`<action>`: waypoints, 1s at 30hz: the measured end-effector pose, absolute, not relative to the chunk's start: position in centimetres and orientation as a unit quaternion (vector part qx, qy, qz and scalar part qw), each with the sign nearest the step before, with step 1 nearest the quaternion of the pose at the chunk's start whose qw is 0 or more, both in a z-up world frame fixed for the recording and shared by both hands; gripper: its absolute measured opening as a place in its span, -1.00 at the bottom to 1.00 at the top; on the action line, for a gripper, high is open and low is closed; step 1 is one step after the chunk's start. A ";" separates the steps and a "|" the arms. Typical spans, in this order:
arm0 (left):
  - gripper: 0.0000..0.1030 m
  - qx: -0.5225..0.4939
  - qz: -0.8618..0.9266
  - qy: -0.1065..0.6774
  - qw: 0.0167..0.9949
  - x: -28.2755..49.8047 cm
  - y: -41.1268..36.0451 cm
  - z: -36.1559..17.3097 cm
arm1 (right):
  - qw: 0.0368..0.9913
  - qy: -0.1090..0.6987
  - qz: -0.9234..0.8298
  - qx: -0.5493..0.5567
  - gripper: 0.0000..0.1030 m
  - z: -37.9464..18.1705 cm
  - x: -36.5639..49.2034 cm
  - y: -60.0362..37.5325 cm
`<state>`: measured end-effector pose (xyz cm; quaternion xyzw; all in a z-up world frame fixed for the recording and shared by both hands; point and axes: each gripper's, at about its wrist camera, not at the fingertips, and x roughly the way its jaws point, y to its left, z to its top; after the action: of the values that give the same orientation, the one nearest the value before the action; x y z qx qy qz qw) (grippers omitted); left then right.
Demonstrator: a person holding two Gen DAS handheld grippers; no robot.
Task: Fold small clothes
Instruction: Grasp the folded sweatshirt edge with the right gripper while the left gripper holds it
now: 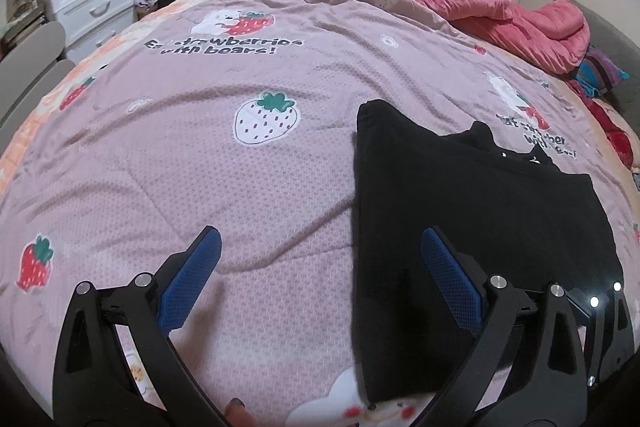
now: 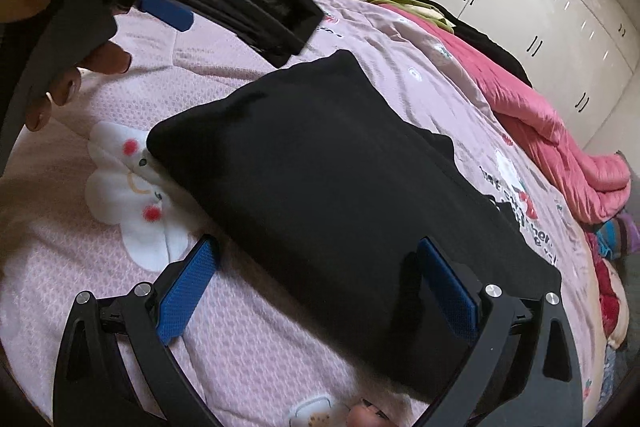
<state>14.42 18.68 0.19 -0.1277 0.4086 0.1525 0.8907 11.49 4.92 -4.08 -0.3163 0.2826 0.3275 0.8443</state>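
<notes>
A folded black garment (image 1: 480, 211) lies flat on a pink strawberry-print bedspread (image 1: 240, 187), right of centre in the left wrist view. The left gripper (image 1: 320, 239) hovers over the garment's left edge, jaws spread wide and holding nothing, its right finger above the black cloth and its left finger above bare bedspread. The right gripper (image 2: 318, 247) hangs just as wide and empty over the garment's near edge. A crumpled pink quilt (image 2: 552, 131) lies at the far right.
</notes>
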 end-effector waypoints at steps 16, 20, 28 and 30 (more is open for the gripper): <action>0.82 -0.131 0.148 0.422 0.885 17.5 19.0 -1.0 | 0.861 0.245 0.305 -0.325 0.71 -4.2 12.4 6.5; 0.82 -0.136 0.143 0.427 0.883 18.1 18.9 -1.3 | 0.864 0.242 0.309 -0.315 0.49 -3.8 12.4 6.1; 0.82 -0.143 0.140 0.437 0.877 19.1 19.0 -1.8 | 0.869 0.212 0.327 -0.305 -0.51 -2.9 11.3 5.7; 0.82 -0.149 0.137 0.438 0.876 19.4 18.9 -1.9 | 0.874 0.201 0.325 -0.302 -0.56 -2.6 11.0 5.4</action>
<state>19.41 18.95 -1.90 -0.1493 0.4384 0.1371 0.8756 10.98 5.45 -2.62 -0.3019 0.2007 0.3246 0.8736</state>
